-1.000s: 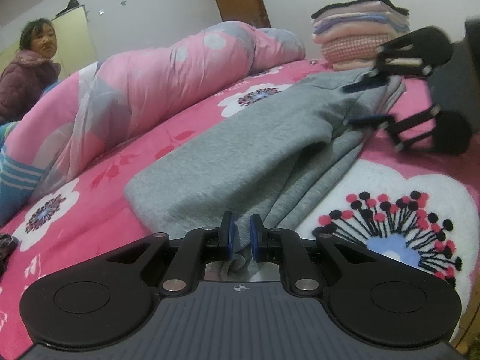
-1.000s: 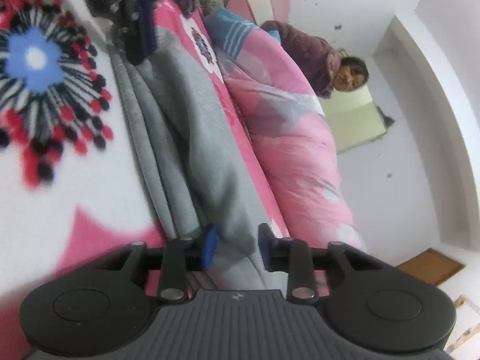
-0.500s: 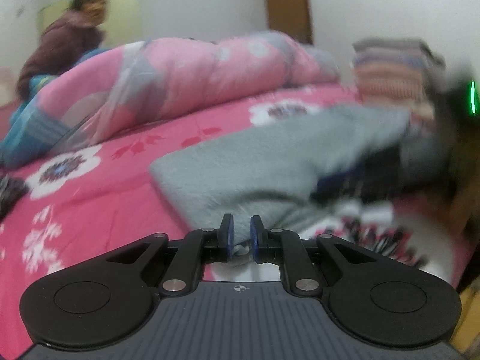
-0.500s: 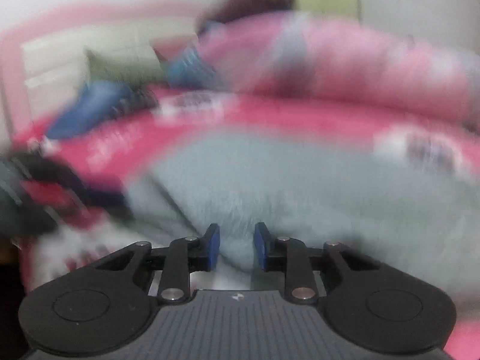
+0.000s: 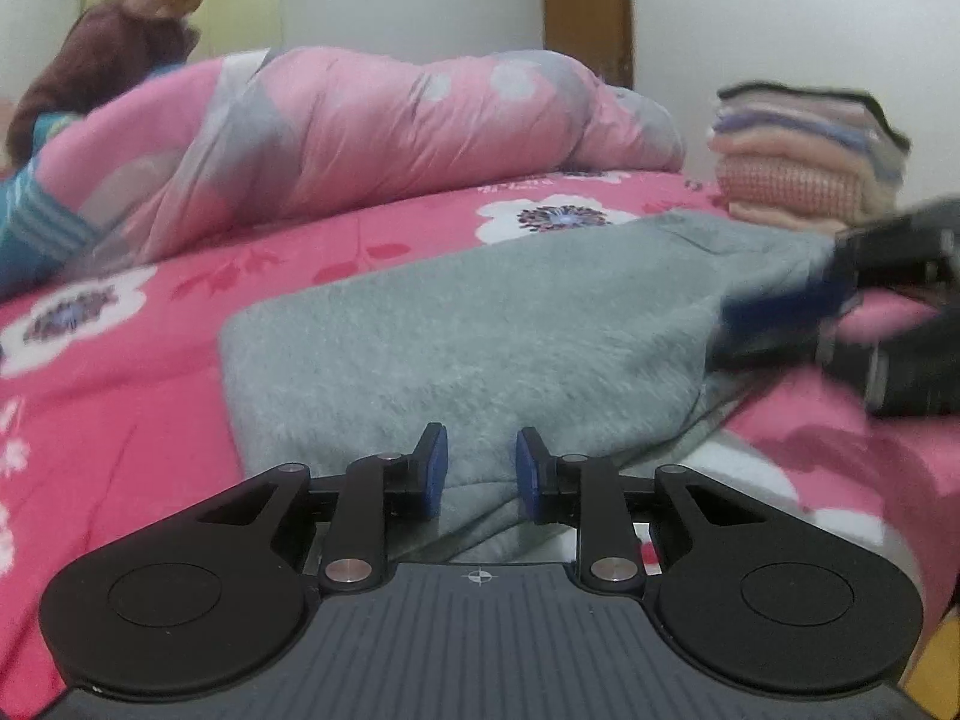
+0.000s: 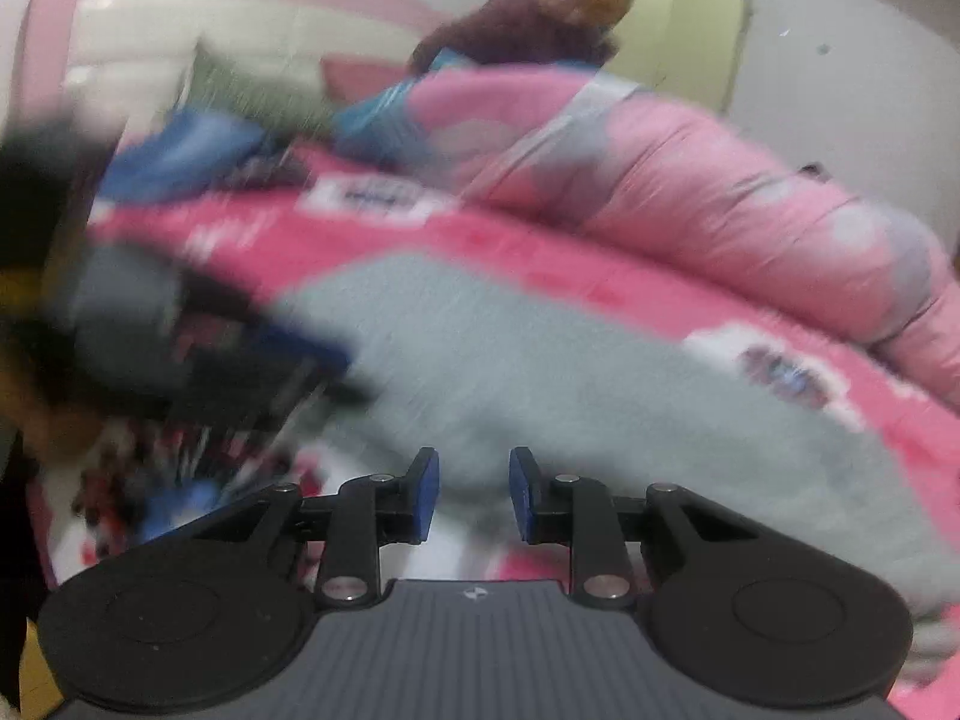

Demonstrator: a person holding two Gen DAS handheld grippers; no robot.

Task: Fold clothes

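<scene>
The grey garment [image 5: 480, 348] lies spread across the pink flowered bed [image 5: 150, 420], folded over on itself so that a doubled edge runs along its near side and a looser layer trails out beneath it toward the right. It looks like thick fleecy knit: soft, limp and light, likely to sag and drag along the bedcover rather than hold a crease when lifted from one point. It should not slip from the blue pads, but a single thin layer could stretch or pull the fold apart, so the better hold is probably on the doubled near edge or a corner, both layers pinched together, with one hold at each end so the fold travels level

The left tool [image 5: 477, 468] sits over that near edge with its jaws opening; grey cloth bulges between the pads, yet they no longer seem to press on it. The right tool [image 6: 468, 489] is at the garment's other end, its jaws a little apart; cloth shows in the gap, but the view is blurred and the pads do not seem to bite. From the left view it appears as a dark smear at the right edge

Behind the garment lies a rolled pink quilt [image 5: 372, 138], a stack of folded clothes [image 5: 804, 150] stands at the far right, and a person [image 5: 120, 54] sits beyond the quilt
</scene>
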